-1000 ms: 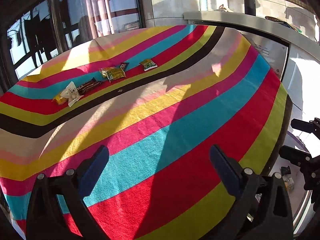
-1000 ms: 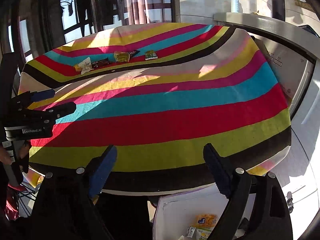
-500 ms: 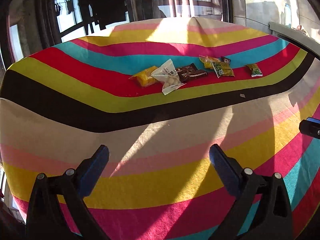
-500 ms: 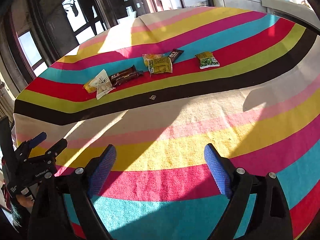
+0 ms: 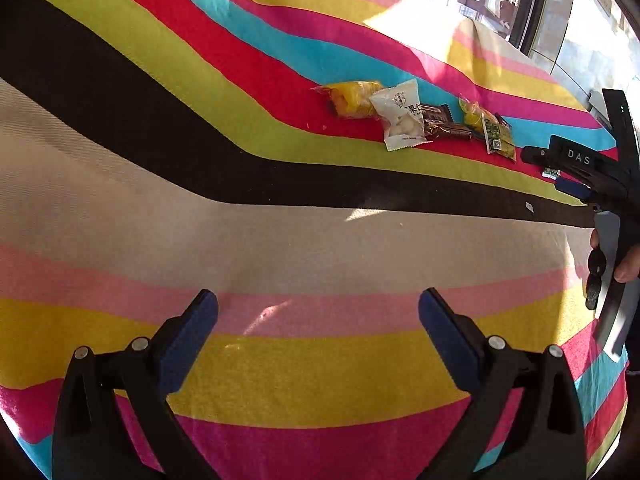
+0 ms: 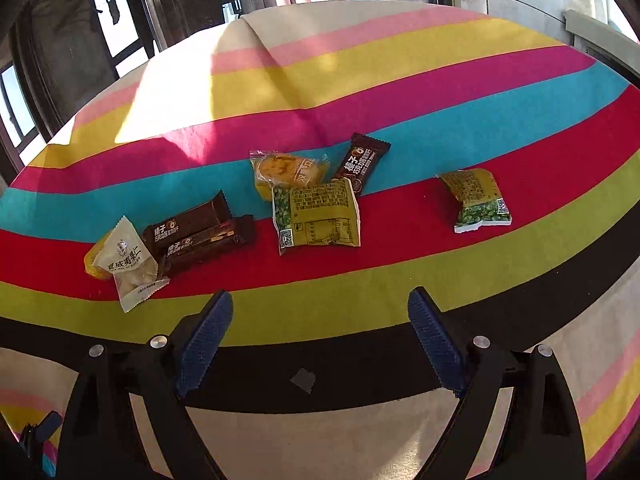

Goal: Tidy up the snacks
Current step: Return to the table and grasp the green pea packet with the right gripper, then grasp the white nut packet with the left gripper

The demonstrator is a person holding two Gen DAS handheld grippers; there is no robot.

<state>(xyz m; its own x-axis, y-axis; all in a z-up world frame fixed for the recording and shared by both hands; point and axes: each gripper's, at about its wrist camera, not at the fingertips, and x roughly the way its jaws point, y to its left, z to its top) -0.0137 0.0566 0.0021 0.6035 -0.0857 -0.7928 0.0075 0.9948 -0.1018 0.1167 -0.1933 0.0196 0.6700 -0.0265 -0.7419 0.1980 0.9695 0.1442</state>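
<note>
On my left wrist camera, the left claw (image 5: 318,316) hangs spread wide and empty over the striped cloth desk (image 5: 160,208); the snack packets sit far ahead. On the right wrist camera, my right claw (image 6: 320,318) gapes empty near the green-yellow foil pea packet (image 6: 316,216) and white plastic pastry packet (image 6: 130,264).

My finger pads (image 6: 204,344) are ribbed blue rubber. The striped tablecloth (image 6: 400,272) looks matt, woven; snack wrappers (image 6: 316,216) are glossy plastic
</note>
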